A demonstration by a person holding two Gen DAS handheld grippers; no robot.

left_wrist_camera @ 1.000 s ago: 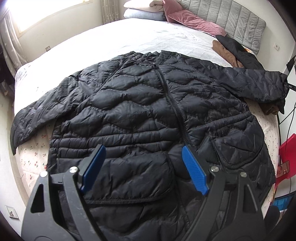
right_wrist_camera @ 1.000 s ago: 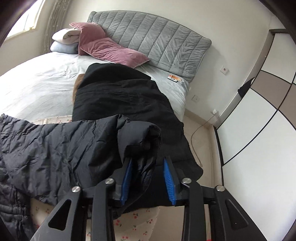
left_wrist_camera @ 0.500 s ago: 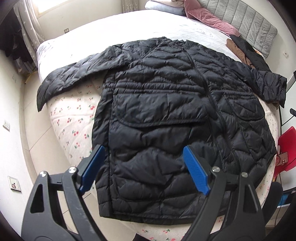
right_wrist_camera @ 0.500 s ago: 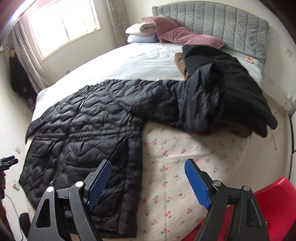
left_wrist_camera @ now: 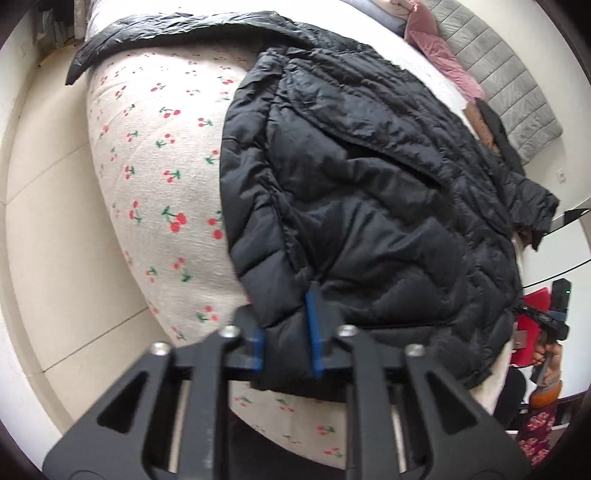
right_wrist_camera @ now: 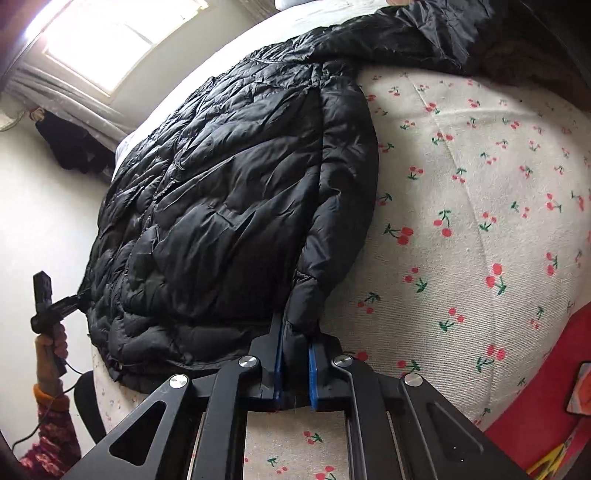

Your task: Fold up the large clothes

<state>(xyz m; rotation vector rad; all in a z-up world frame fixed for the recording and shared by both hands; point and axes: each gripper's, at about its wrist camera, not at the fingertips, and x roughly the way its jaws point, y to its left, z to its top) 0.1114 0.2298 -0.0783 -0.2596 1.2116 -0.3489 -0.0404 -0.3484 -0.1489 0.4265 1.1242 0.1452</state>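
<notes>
Black quilted jacket (left_wrist_camera: 369, 192) lies spread flat, front up, on cherry-print sheet (left_wrist_camera: 162, 177) at foot of bed. Left gripper (left_wrist_camera: 286, 332) clenched on one bottom hem corner. Right gripper (right_wrist_camera: 293, 365) clenched on opposite hem corner, blue pads (right_wrist_camera: 313, 373) pinching fabric. One sleeve (left_wrist_camera: 147, 33) trails toward bed edge. Grey headboard (left_wrist_camera: 517, 92) beyond.

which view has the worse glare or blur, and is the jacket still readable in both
Right wrist view: the window is blown out to white, yet the black jacket keeps its quilting, clamped in the right gripper. Left wrist view: no glare, slight motion softness, strong fisheye bulge of the cherry-print sheet; the left gripper pinches the hem.
</notes>
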